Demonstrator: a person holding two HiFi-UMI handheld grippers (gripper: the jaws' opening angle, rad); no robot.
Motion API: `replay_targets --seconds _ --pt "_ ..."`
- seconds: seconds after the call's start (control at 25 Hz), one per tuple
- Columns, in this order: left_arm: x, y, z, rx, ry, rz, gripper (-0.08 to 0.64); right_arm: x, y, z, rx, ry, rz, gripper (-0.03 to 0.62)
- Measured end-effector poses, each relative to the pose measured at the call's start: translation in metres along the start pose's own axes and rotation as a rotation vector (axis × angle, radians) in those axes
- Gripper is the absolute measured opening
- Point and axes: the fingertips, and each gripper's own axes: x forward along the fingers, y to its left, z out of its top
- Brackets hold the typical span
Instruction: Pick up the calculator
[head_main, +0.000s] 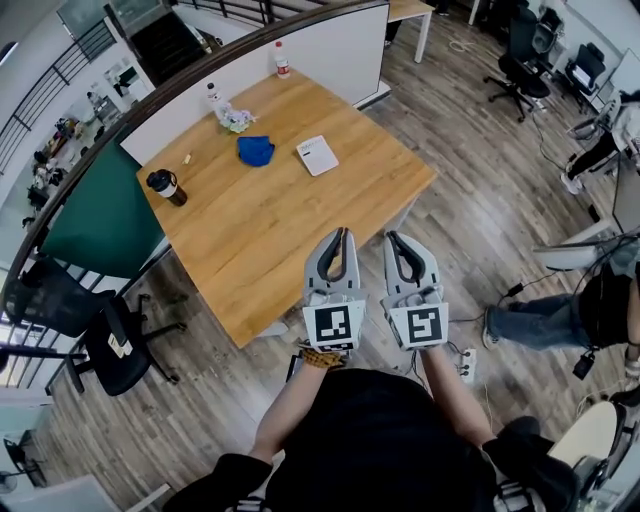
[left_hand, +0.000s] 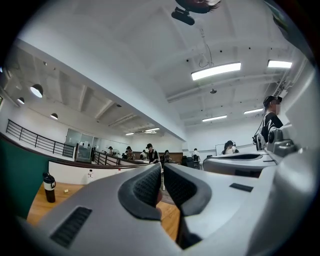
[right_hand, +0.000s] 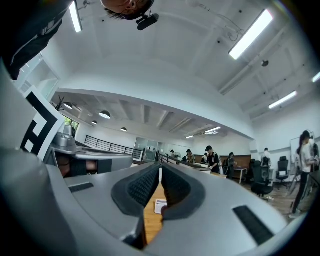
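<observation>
Jaws together and empty, my left gripper (head_main: 338, 235) and right gripper (head_main: 394, 240) hang side by side near the table (head_main: 250, 270) edge, because the calculator (head_main: 317, 155) lies well ahead, not yet reached.

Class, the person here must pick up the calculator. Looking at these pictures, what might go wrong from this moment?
1. The left hand-held gripper and right hand-held gripper are both shut. Unless one opens, it may only shove the flat white calculator across the wooden table.
2. The crumpled blue cloth lies close beside the calculator and might get snagged in the grasp.
</observation>
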Motion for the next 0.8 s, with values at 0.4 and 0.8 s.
replay_targets --seconds 0.4,0.8 --pt "0.053 0.009 -0.027 0.003 0.031 -0.065 0.035 0.039 -0.025 -0.027 -0.029 0.053 -0.02 0.054" --pt "0.143 -0.021 -0.058 0.037 0.063 -0.078 0.035 0.094 -0.101 -0.059 0.006 0.069 0.02 0.067"
